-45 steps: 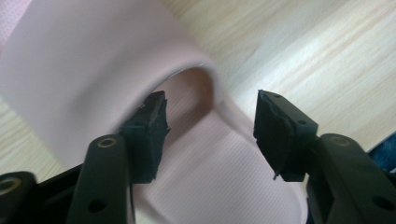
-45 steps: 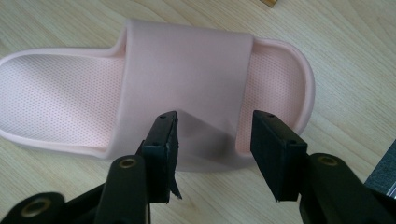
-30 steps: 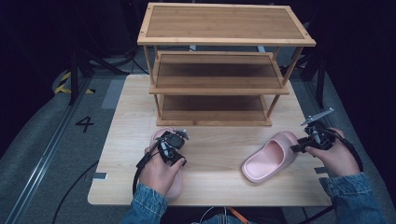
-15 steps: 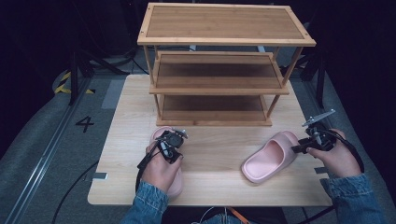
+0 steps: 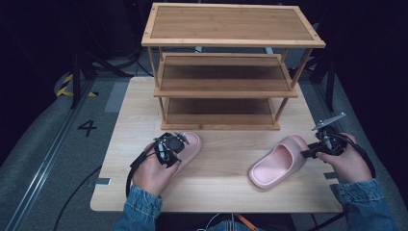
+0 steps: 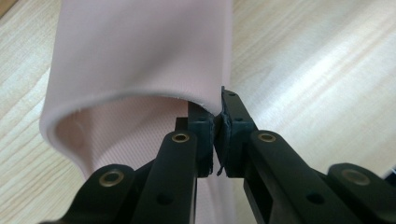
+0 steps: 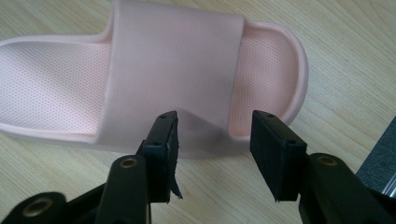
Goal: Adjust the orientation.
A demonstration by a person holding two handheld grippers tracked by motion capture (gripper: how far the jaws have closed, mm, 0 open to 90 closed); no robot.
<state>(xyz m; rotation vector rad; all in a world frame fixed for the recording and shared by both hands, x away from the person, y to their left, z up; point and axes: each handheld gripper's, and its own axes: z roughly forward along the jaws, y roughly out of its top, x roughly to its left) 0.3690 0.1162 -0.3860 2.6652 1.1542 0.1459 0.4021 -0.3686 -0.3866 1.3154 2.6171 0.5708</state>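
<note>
Two pink slide slippers lie on the wooden table (image 5: 216,187). The left slipper (image 5: 191,143) sits in front of the shelf, and my left gripper (image 5: 168,144) is shut on it. In the left gripper view the jaws pinch the edge of the slipper's strap (image 6: 140,56), and the left gripper (image 6: 217,128) has no gap between its pads. The right slipper (image 5: 276,163) lies flat at the right. My right gripper (image 5: 309,153) stands open at that slipper's side. In the right gripper view the right slipper (image 7: 173,70) lies just beyond the right gripper (image 7: 215,135), whose jaws are spread beside the strap.
A three-tier wooden shoe rack (image 5: 231,38) stands at the back of the table, its shelves bare. The table's right edge (image 5: 332,192) runs close to my right hand. Grey floor with a painted 4 (image 5: 87,127) lies to the left.
My left gripper has shifted slightly left while holding its slipper, and more of that slipper now sticks out on its right. The right gripper and right slipper have barely moved.
</note>
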